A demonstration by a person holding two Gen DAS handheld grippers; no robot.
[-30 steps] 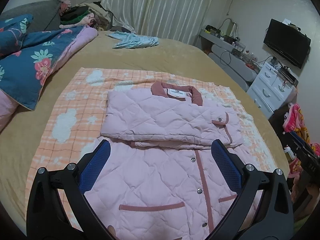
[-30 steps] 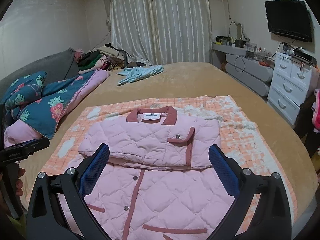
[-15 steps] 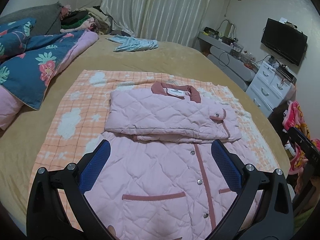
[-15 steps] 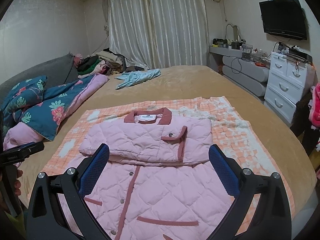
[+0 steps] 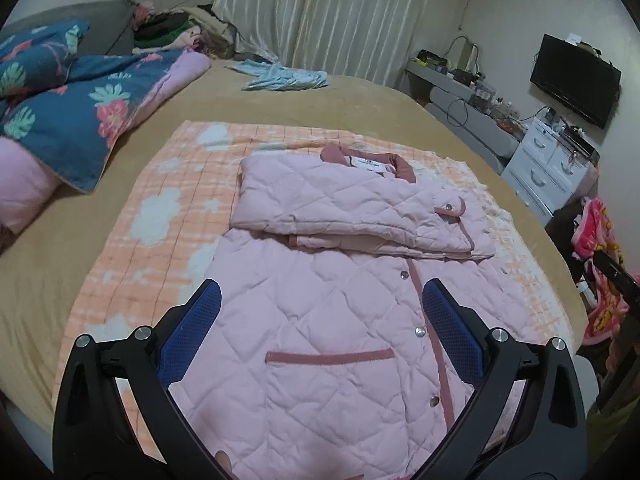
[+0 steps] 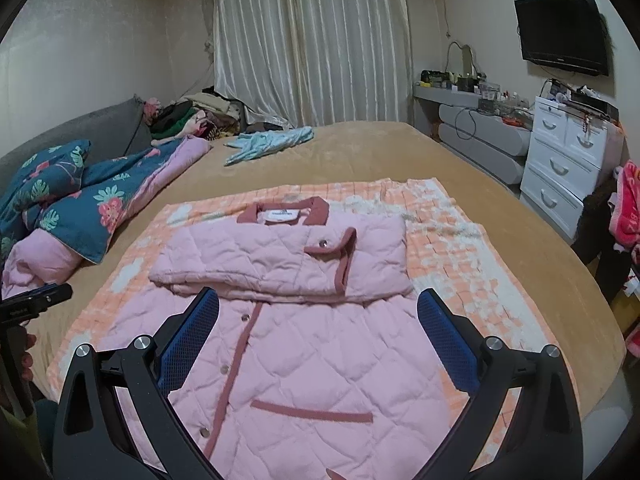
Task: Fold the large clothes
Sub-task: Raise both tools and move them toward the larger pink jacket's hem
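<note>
Hovering over pink jacket (image 5: 320, 320), both grippers' jaws spread, empty.

Jacket (image 5: 332, 320) under both grippers: pink quilted cloth, matt, diamond stitching, dusty-rose trim, shiny metal snaps. Left gripper (image 5: 322, 308): matt black plastic frame, blue textured mesh-pattern pads (image 5: 448, 332), bright metal screws; right gripper (image 6: 318, 316) same build. Blanket (image 6: 448, 248) beneath the jacket: orange-white checked cloth, nubbly. Bed cover (image 6: 360, 148) ahead: tan, soft plush, matt. Curtains (image 6: 308, 40) far ahead: pale cloth with slight sheen. Drawers (image 6: 560, 160) far right: glossy white.
</note>
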